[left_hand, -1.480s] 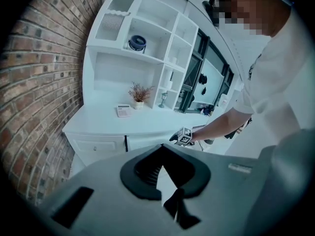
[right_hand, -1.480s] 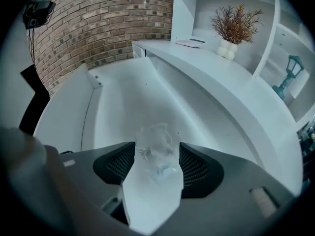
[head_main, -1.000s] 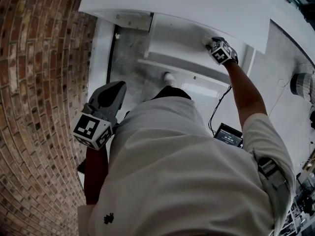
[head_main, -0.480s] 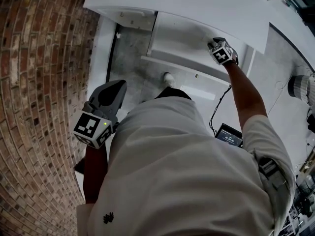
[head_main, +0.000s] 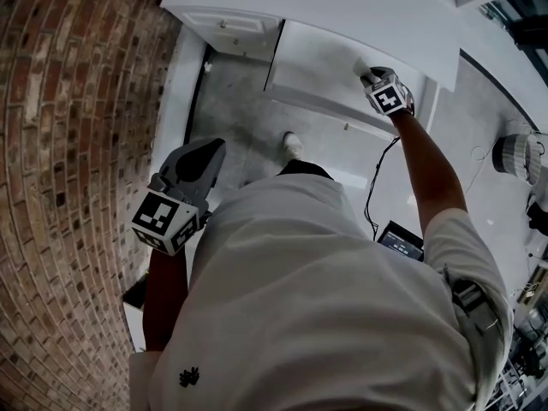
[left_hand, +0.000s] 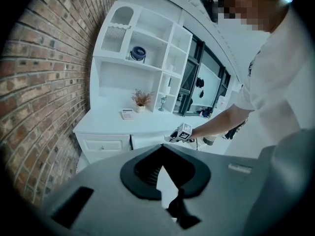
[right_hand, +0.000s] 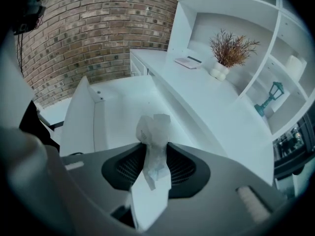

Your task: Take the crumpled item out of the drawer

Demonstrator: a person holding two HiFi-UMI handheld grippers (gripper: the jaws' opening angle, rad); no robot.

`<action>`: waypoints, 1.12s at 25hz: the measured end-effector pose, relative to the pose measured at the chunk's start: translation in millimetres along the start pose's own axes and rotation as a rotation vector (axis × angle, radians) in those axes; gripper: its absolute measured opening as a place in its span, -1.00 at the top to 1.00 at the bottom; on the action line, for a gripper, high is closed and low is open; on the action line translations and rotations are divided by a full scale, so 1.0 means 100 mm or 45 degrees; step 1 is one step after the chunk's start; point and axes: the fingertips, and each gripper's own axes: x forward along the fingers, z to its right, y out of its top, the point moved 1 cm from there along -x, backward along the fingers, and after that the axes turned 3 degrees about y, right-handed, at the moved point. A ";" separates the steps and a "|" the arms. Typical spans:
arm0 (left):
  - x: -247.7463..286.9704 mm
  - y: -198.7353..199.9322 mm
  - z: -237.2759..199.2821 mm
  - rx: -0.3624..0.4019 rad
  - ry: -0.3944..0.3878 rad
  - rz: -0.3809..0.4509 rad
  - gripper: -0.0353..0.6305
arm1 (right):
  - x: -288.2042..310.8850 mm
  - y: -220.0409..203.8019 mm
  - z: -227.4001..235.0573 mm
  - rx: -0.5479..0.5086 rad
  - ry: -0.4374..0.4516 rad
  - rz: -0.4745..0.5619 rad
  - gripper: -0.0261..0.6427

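The white drawer (head_main: 341, 116) stands pulled out of the cabinet. My right gripper (head_main: 366, 74) reaches over its far right part, and its jaws are closing. A crumpled white paper (right_hand: 153, 128) sits pinched between the tips of the right gripper (right_hand: 155, 146), a tuft sticking out above them and a strip hanging down behind. In the head view the paper (head_main: 360, 64) shows as a pale lump at the tips. My left gripper (head_main: 202, 154) hangs shut and holding nothing by my left side, away from the drawer. The left gripper (left_hand: 161, 146) looks toward the cabinet and the right gripper (left_hand: 183, 132).
A brick wall (head_main: 68, 144) runs along the left. The white countertop (right_hand: 216, 102) juts over the drawer, with a potted dry plant (right_hand: 227, 53) and shelves above. A closed drawer (head_main: 233, 26) lies to the left. A screen device (head_main: 401, 240) and cable sit on the floor.
The head view has swung a little, so the cabinet sits higher in the picture. My right gripper has stayed over the drawer's far right. The left gripper has not moved.
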 end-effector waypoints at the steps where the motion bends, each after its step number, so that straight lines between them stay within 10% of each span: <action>1: -0.06 -0.03 0.01 -0.001 -0.002 0.008 0.88 | -0.06 0.04 -0.04 0.009 -0.005 0.010 0.49; 28: -1.72 -1.05 0.07 0.027 -0.002 0.110 0.88 | -1.44 1.03 -1.80 -0.015 -0.036 0.223 0.50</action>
